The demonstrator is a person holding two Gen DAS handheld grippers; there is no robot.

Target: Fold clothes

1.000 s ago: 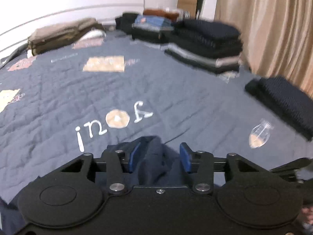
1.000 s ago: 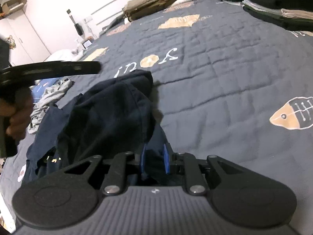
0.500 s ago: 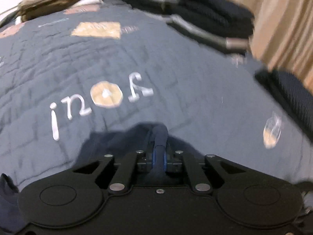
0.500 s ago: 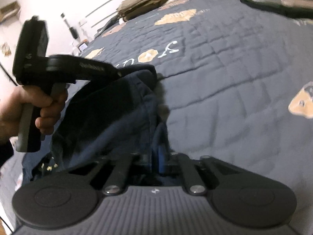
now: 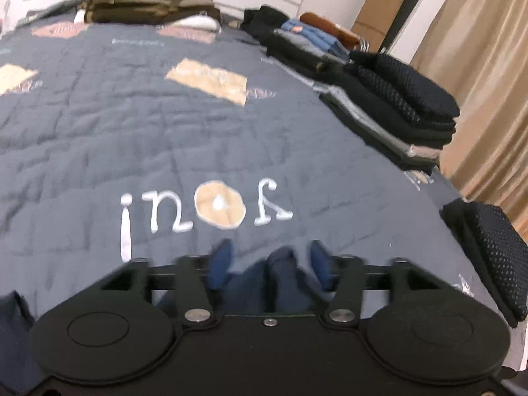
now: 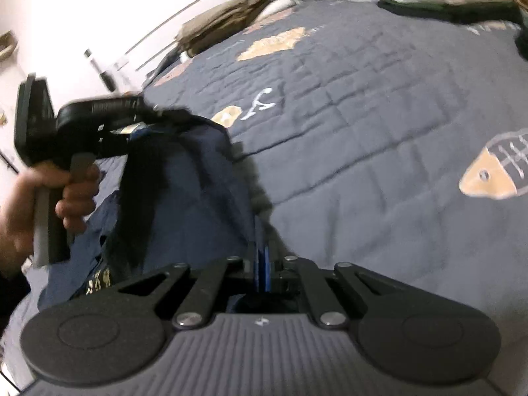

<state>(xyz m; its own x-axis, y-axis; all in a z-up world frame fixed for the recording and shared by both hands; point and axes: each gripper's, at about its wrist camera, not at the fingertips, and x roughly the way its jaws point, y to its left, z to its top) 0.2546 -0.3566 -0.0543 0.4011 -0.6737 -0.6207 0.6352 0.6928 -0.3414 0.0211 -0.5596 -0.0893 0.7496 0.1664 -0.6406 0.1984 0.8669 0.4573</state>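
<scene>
Looking along our left gripper (image 5: 269, 265), we see its two blue fingers (image 5: 219, 265) spread wide apart, with a bunched fold of the dark navy cloth garment (image 5: 287, 280) sitting loose between them. Our right gripper (image 6: 261, 260) has its blue fingers squeezed tight together on an edge of the same navy garment (image 6: 198, 204). The garment lies in a rumpled heap at the near edge of the big grey-blue quilted bedspread (image 5: 165, 138), just near of the white stitched letters (image 5: 204, 213) and the tan round patch (image 5: 219, 205). In the right view we see a hand (image 6: 43, 204) wrapped around the handle of the left gripper (image 6: 165, 117), which sits at the far top of the heap. A tan fish patch (image 6: 495, 171) is on the right. On the far right of the bed is a tall stack of folded dark clothes (image 5: 396, 112), and a folded black dotted piece (image 5: 488, 254) lies nearer on the right. Far away at the left sits a folded brown pile (image 5: 148, 5). Beige curtains (image 5: 478, 66) hang on the right.
</scene>
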